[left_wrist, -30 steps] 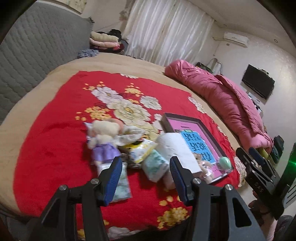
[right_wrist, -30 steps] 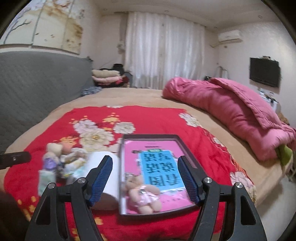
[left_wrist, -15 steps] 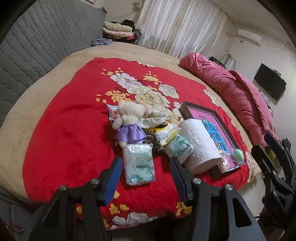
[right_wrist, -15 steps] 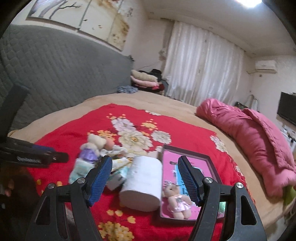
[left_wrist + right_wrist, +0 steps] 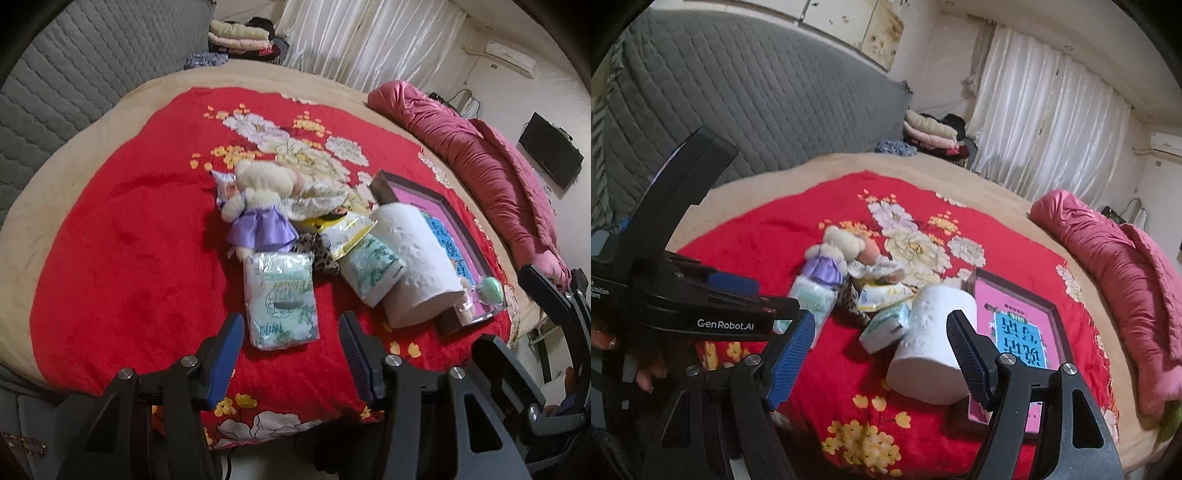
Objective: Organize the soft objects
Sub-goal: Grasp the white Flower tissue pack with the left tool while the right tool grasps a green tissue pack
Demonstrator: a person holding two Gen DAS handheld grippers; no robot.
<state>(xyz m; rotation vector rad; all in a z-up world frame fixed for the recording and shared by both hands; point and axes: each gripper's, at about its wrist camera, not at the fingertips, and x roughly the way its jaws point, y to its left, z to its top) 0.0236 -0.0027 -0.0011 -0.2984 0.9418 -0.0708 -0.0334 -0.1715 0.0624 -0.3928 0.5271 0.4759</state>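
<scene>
A pile of soft things lies on the red floral blanket [image 5: 129, 229]: a plush doll in a purple dress [image 5: 258, 206], a tissue pack [image 5: 280, 299], a second tissue pack [image 5: 373, 266], a yellow-white pouch [image 5: 347, 229] and a white paper roll [image 5: 417, 266]. A dark-framed pink tray [image 5: 461, 229] holds a green egg-shaped thing [image 5: 491, 290] and a small bear. My left gripper [image 5: 291, 343] is open and empty, just short of the near tissue pack. My right gripper [image 5: 881, 354] is open and empty in front of the roll [image 5: 931, 347]; the doll [image 5: 831, 258] lies beyond.
A rolled pink quilt [image 5: 491, 166] lies along the bed's right side. A grey quilted headboard [image 5: 757, 96] is at the left, folded clothes [image 5: 931, 133] and curtains at the back. The bed's front edge is just below both grippers.
Both grippers have pulled back and swung left; the pile now sits further ahead and the near tissue pack is in full view. Both stayed open. Nothing on the bed moved.
</scene>
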